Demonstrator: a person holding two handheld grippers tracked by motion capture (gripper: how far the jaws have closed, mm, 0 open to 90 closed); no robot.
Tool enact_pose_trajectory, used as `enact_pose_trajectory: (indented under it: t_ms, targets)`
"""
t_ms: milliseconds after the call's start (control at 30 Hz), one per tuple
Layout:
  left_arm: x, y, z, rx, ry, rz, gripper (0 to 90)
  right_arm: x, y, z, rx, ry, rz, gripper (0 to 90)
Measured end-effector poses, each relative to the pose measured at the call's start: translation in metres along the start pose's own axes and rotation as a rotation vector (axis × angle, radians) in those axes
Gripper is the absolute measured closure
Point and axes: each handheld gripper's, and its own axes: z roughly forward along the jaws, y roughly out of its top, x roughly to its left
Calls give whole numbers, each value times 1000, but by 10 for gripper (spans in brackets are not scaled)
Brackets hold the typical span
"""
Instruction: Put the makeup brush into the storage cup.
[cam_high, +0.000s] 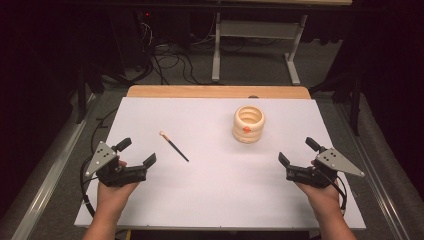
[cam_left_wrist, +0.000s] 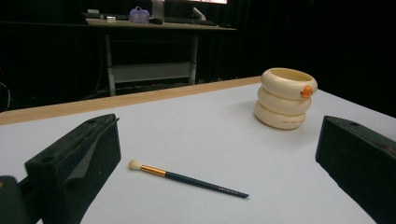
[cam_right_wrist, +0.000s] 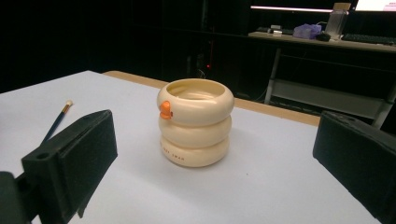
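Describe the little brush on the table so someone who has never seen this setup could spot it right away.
Start at the white table, then look to its left half, just ahead of the left gripper. There the brush lies flat on its own, apart from the cream ringed cup further right. It is thin, with a dark handle, a gold band and a pale tuft.

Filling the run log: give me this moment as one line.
left gripper: open, empty | right gripper: open, empty | brush: flat on table | cup: upright, untouched
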Motion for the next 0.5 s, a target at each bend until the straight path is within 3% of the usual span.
enact_pose_trajectory:
  t_ms: [500]
  targets:
    - [-3, 1, 0, 9, -2, 16, 6, 0, 0, -2, -15, 9, 10, 11]
